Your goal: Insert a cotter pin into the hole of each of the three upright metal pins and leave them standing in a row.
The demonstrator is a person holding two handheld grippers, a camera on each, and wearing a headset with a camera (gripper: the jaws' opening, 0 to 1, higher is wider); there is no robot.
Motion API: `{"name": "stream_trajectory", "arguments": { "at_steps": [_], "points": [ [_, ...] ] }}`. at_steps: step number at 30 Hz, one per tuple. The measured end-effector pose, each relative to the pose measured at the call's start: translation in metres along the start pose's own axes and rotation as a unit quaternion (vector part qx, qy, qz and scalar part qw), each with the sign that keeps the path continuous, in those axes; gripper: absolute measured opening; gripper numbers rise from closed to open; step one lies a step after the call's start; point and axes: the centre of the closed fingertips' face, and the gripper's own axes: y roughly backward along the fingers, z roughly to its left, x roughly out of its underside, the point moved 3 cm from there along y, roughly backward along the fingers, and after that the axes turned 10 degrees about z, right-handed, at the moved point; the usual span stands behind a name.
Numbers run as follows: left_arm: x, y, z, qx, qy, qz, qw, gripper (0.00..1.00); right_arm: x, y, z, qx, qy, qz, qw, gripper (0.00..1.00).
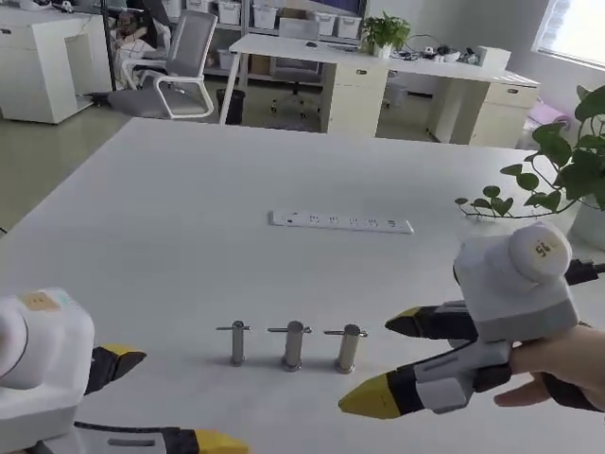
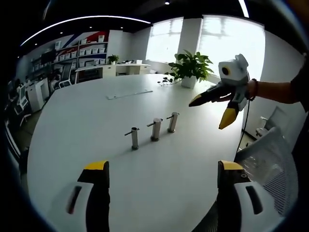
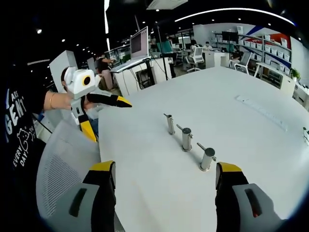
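Metal pins, three, stand upright in a row on the white surface, at 6 o'clock from the power strip. A cotter pin crosses each top. Right gripper sits at 3 o'clock of the row, left gripper at 8 o'clock. Both jaws are spread wide, holding nothing, apart from the pins.
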Motion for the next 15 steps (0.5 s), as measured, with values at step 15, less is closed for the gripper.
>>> {"name": "stream_trajectory", "arguments": {
  "at_steps": [15],
  "points": [
    [0.001, 0.014, -0.005, -0.04, -0.002, -0.004, 0.9992, 0.97, 0.019, 0.018, 0.015, 0.06, -0.005, 0.004, 0.9982, 0.99]
  ]
}}
